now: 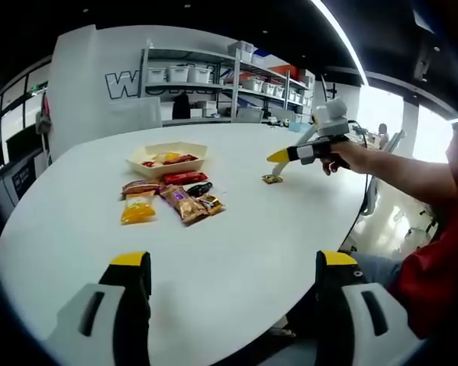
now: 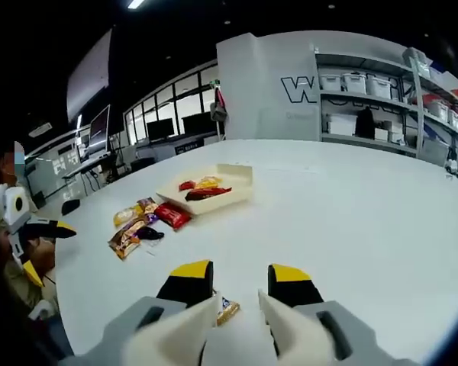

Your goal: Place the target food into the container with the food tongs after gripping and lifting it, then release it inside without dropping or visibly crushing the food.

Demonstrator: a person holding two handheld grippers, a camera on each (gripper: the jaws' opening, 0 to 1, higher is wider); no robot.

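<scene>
A shallow cream tray [image 1: 168, 150] [image 2: 233, 183] stands on the white table [image 1: 237, 236] [image 2: 351, 221] and holds a few snack packets. In front of it lies a pile of wrapped snacks [image 1: 172, 200] [image 2: 141, 221]. One small packet [image 1: 272, 179] [image 2: 227, 309] lies apart from the pile. My right gripper [image 2: 240, 273] [image 1: 281, 158] hovers just over that packet, open, with the packet beside its left jaw. My left gripper [image 1: 233, 263] [image 2: 47, 250] is held wide open near the table's edge, with nothing between its jaws.
A person's hand and red sleeve [image 1: 435, 252] reach in from the right. Metal shelves with white bins [image 1: 214, 76] [image 2: 366, 88] stand behind the table. Desks with monitors [image 2: 99, 130] line the far side.
</scene>
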